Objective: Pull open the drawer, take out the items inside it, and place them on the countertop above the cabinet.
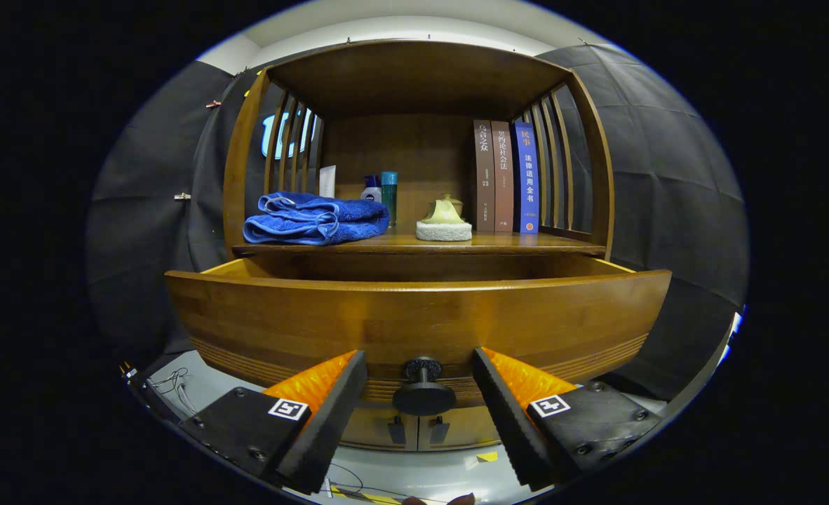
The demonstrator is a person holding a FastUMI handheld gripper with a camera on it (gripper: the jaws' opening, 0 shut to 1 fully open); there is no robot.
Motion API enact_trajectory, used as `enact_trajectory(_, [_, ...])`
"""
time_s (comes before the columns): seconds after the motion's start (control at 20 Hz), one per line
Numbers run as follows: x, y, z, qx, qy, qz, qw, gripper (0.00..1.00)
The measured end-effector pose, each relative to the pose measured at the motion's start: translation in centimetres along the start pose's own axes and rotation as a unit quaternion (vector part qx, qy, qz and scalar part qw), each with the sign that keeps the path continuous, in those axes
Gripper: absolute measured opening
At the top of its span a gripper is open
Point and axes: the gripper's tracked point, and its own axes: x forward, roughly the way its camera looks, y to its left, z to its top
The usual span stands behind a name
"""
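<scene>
2 fingers (342,393) spread wide, released, flanking the drawer (414,322) knob (423,393) without touching it.

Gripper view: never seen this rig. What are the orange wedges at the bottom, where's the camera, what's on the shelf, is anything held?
There is no robot arm here: a person carries a two-finger gripper by hand, and a fisheye camera rides on it, looking forward along the fingers. The orange and black wedges are those fingers. They stand apart, one on each side of the dark round knob, and do not press on it, so nothing is held.

The knob sits on the front of a wooden drawer, which is pulled out. Its inside is hidden from this angle.

Above the drawer is the countertop. On it lie a folded blue towel, a few bottles behind the towel, a small yellowish ornament on a white pad, and three upright books.
</scene>
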Motion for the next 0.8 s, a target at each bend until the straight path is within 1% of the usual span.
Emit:
enact_trajectory(0.3, [3.4,0.1,0.5,-0.008,0.004,-0.004,1.0,0.99])
enact_trajectory(0.5, [6.7,0.1,0.8,-0.016,0.01,-0.006,1.0,1.0])
enact_trajectory(0.8, [10.1,0.1,1.3,-0.039,0.016,-0.01,0.999,1.0])
